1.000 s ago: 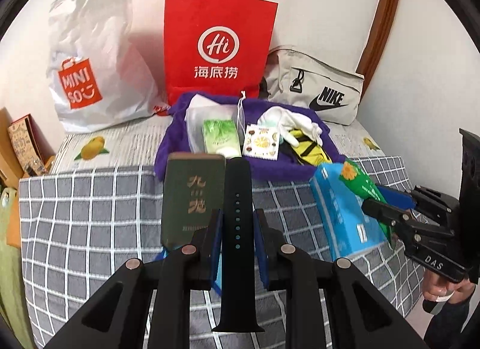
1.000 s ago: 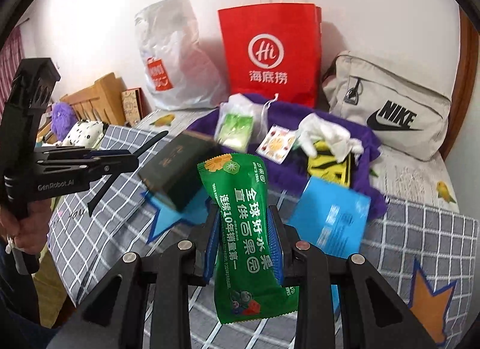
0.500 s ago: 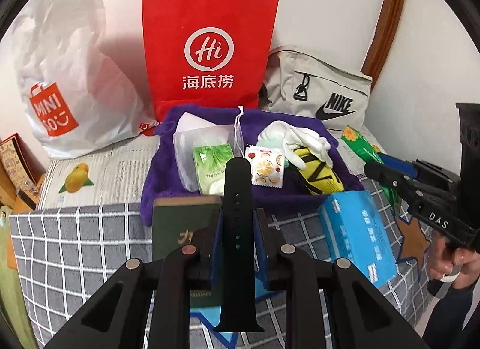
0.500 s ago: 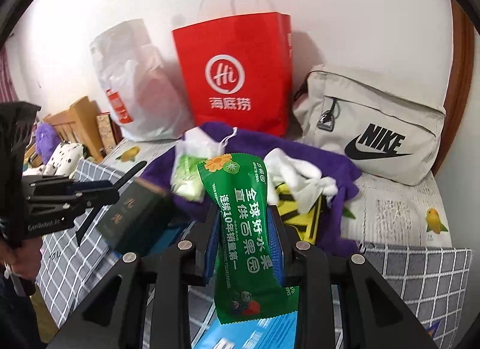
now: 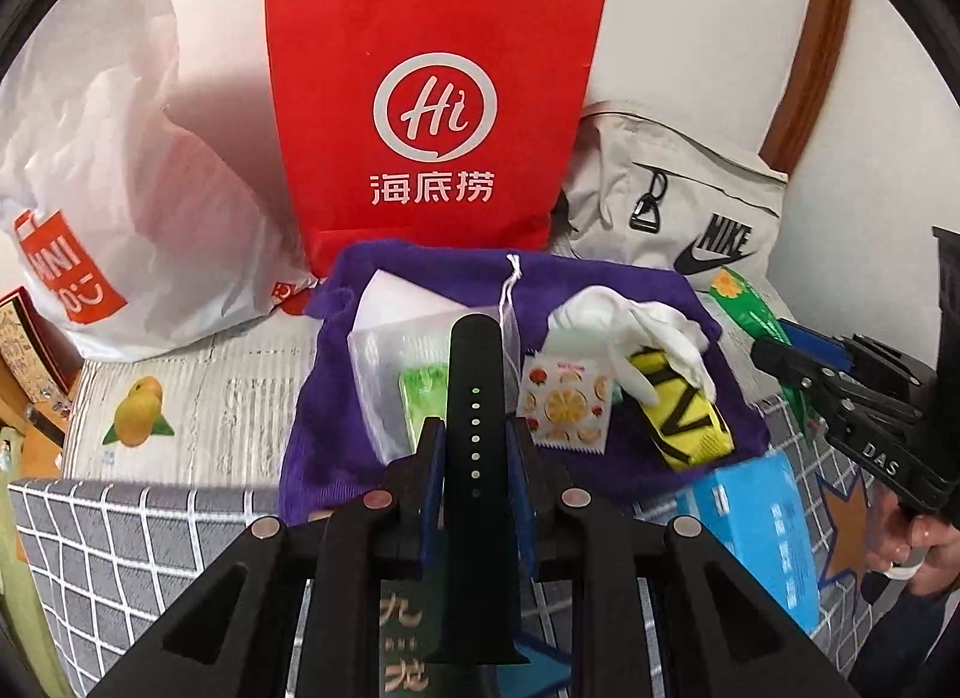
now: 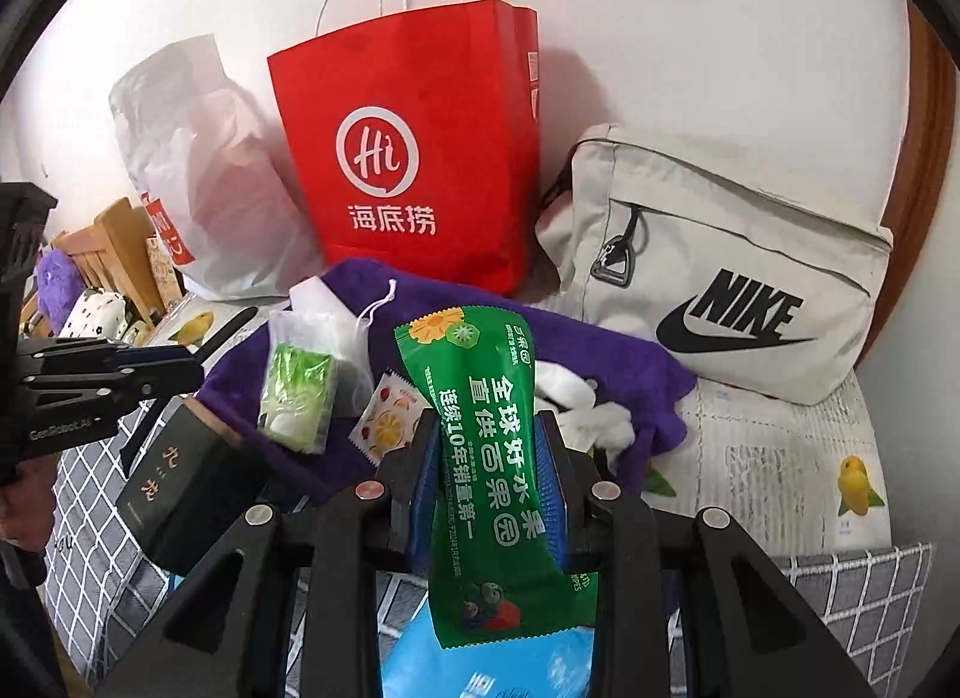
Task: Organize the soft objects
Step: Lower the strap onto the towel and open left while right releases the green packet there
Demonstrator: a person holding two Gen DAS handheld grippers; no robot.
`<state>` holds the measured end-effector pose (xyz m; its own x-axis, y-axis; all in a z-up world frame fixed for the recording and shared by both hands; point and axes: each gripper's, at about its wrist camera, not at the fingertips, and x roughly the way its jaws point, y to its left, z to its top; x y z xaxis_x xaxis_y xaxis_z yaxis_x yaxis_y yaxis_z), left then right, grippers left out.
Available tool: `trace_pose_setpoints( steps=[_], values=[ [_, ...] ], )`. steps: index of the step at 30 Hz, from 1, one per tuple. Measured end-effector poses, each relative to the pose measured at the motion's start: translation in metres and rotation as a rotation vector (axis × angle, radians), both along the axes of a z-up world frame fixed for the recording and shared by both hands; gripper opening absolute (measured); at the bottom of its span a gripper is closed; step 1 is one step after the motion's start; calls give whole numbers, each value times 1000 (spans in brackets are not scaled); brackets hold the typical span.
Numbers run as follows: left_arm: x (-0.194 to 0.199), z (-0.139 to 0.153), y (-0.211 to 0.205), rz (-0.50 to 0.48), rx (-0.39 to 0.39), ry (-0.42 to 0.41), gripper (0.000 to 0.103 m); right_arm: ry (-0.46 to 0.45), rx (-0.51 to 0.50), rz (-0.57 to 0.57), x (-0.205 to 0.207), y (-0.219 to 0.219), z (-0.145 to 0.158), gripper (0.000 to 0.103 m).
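Note:
My left gripper (image 5: 474, 434) is shut on a black watch strap (image 5: 474, 398) that stands upright between its blue pads, over the near edge of the purple cloth (image 5: 324, 398). A green snack packet (image 6: 486, 446) is clamped in my right gripper (image 6: 489, 428), just before the same purple cloth (image 6: 648, 380). On the cloth lie a clear pouch with a green pack (image 5: 414, 380), a fruit-print sachet (image 5: 564, 404), white gloves (image 5: 636, 320) and a yellow-black bundle (image 5: 684, 422). The right gripper (image 5: 780, 356) shows at the left wrist view's right edge.
Against the wall stand a red paper bag (image 5: 432, 116), a white plastic bag (image 5: 108, 206) and a beige Nike bag (image 6: 732, 272). A dark green box (image 6: 180, 488) and a blue pack (image 5: 762, 524) lie on the grey checked cover (image 5: 120, 548). A hand (image 5: 906, 536) grips the right tool.
Both grippers have moved forward toward the purple cloth and the bags, each still gripping its item. The dark green box and blue pack now sit lower in view.

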<state>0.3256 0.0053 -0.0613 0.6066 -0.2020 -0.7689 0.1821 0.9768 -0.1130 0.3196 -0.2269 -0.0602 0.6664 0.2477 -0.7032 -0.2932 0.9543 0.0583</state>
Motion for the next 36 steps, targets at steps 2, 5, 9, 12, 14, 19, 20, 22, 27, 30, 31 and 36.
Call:
trace_pose_setpoints(
  steps=[2, 5, 9, 12, 14, 19, 20, 22, 27, 30, 31, 36],
  values=[
    [8, -2, -5, -4, -5, 4, 20, 1, 5, 5, 5, -2, 0, 30],
    [18, -4, -13, -14, -7, 9, 20, 9, 15, 15, 12, -3, -3, 30],
    [30, -9, -23, -22, -16, 25, 20, 30, -3, 40, 23, 0, -11, 31],
    [37, -12, -29, -29, -23, 32, 20, 46, -15, 53, 31, 1, -17, 31],
    [43, -15, -33, -37, -30, 40, 20, 49, -10, 59, 34, 1, -18, 31],
    [54, -24, -43, -58, -37, 60, 20, 68, -14, 105, 41, 9, -26, 31],
    [56, -26, -45, -59, -37, 64, 20, 69, -17, 113, 42, 11, -27, 31],
    [60, -30, -47, -61, -40, 70, 20, 85, -26, 121, 45, 13, -33, 31],
    [70, -38, -50, -64, -45, 81, 20, 104, -29, 104, 53, 9, -43, 31],
    [77, -44, -53, -69, -49, 90, 20, 121, -38, 85, 61, 6, -49, 31],
    [79, -46, -55, -72, -45, 92, 20, 128, -36, 82, 62, 5, -50, 32],
    [85, -58, -65, -91, -46, 115, 20, 181, -54, 84, 70, 3, -64, 33]
  ],
)
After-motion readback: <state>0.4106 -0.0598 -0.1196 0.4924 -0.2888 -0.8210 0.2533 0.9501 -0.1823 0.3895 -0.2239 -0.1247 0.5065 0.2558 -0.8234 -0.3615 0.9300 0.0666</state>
